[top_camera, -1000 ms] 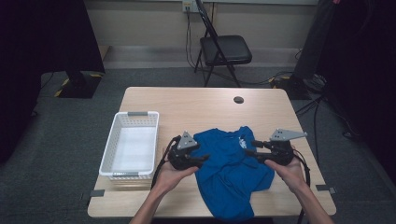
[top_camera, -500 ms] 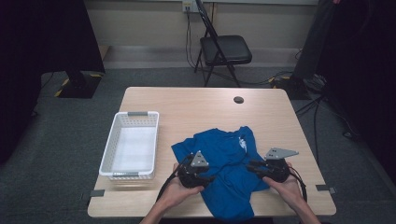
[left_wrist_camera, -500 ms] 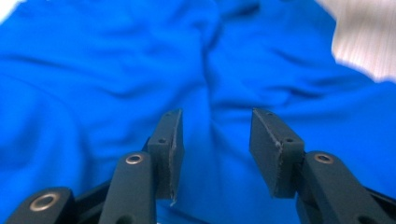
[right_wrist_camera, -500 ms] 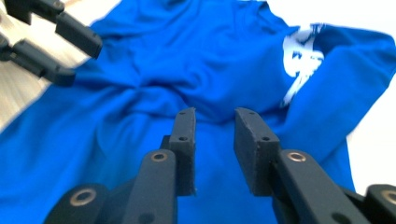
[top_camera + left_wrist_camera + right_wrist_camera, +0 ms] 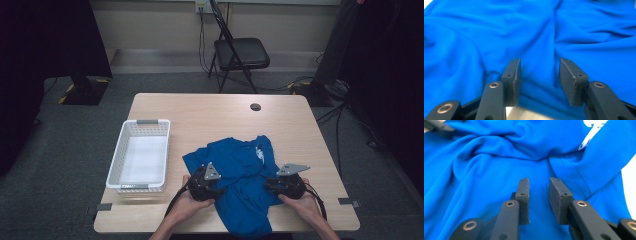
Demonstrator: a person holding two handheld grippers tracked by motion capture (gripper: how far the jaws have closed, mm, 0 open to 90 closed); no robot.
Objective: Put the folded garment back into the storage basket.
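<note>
**Blue T-shirt lies crumpled near the front edge of the table**

Blue T-shirt (image 5: 245,180) sits in a messy heap on the wooden table (image 5: 210,115), close to the front edge and a bit toward the right side. Its lower part hangs over the front edge. A small white print (image 5: 259,152) shows on the cloth.

The left gripper (image 5: 216,186) rests at the shirt's left side, held in the person's left hand (image 5: 187,207). In the left gripper view its jaws stand apart, with blue cloth lying under and between them. The pads do not squeeze anything.

The right gripper (image 5: 267,186) rests at the shirt's right side, held in the right hand (image 5: 302,205). Its jaws have just been closing. In the right gripper view a narrow gap is left between them, with the cloth below, and nothing is pinched.

A white basket (image 5: 141,156) sits near the left edge of the table, just beside the shirt. A small dark round thing (image 5: 255,106) lies near the far edge. A black folding chair (image 5: 239,52) stands on the floor beyond the table.
</note>
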